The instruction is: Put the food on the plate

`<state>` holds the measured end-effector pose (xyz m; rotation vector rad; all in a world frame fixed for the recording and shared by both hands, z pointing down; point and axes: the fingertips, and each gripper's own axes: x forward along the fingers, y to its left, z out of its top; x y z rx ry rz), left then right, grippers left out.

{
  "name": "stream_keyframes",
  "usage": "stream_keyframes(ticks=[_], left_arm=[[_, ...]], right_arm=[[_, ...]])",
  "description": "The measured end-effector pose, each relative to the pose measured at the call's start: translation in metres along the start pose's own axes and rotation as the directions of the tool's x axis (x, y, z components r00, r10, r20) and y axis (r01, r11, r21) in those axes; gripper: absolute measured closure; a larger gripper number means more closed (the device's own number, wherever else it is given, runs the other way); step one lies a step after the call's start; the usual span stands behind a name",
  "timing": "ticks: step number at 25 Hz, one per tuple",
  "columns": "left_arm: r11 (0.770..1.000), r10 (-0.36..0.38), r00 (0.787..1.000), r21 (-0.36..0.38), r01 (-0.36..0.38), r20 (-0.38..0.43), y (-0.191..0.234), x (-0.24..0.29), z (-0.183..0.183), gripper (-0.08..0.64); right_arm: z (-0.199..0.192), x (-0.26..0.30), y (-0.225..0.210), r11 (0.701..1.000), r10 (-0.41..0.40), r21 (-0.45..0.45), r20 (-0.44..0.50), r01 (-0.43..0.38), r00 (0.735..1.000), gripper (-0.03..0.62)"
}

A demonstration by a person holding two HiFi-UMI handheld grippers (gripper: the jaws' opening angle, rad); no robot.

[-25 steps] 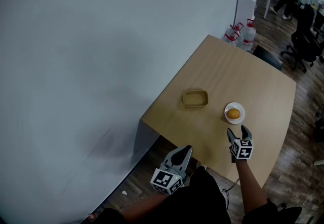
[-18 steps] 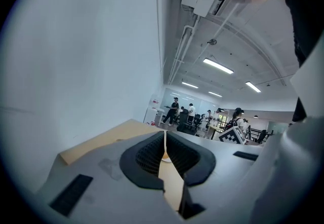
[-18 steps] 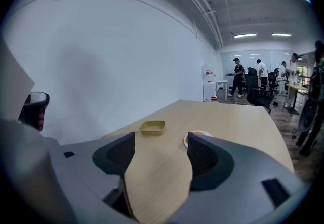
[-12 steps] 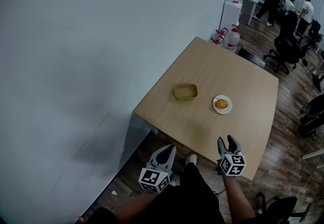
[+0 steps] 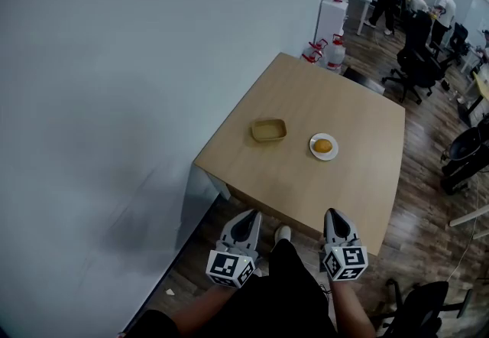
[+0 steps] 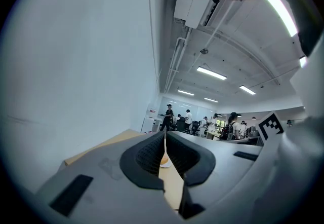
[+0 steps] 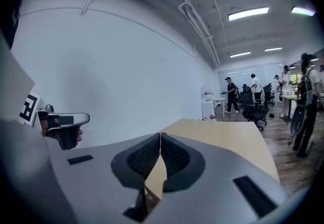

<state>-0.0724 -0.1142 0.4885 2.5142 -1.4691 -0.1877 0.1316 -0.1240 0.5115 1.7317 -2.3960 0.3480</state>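
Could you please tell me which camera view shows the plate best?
The head view: the whole white plate with the orange food shows from above. The left gripper view catches only a sliver of it; the right gripper view misses it.

White wall (image 5: 114, 61), wood floor (image 5: 428, 203), office chairs (image 5: 403, 69)

Left gripper (image 6: 165, 137) jaws closed, tips touching, nothing between them. Through the slit just below the tips, at 6 o'clock: orange food (image 6: 164, 158) on a white plate (image 6: 165, 164), on a tan table (image 6: 109, 142). Wall (image 6: 76, 66) at 9. People (image 6: 168, 116) far off at 4.
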Motion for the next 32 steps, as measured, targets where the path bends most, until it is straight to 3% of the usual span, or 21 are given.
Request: stream_keyframes(ticks=[10, 19, 32], left_arm=[[1.0, -0.014, 1.0, 0.007, 0.013, 0.003, -0.005, -0.006, 0.005, 0.545], [1.0, -0.009, 1.0, -0.004, 0.009, -0.006, -0.002, -0.005, 0.005, 0.545], [1.0, 0.014, 0.999, -0.013, -0.015, -0.047, 0.009, 0.03, -0.006, 0.545]], right_arm=[[0.004, -0.022, 0.017, 0.998, -0.048, -0.027, 0.033, 0.049, 0.998, 0.532], [0.016, -0.016, 0.025, 0.998, -0.036, -0.057, 0.045, 0.039, 0.998, 0.532], [0.021, 0.016, 0.0, 0.999, -0.024, -0.034, 0.036, 0.025, 0.999, 0.532]])
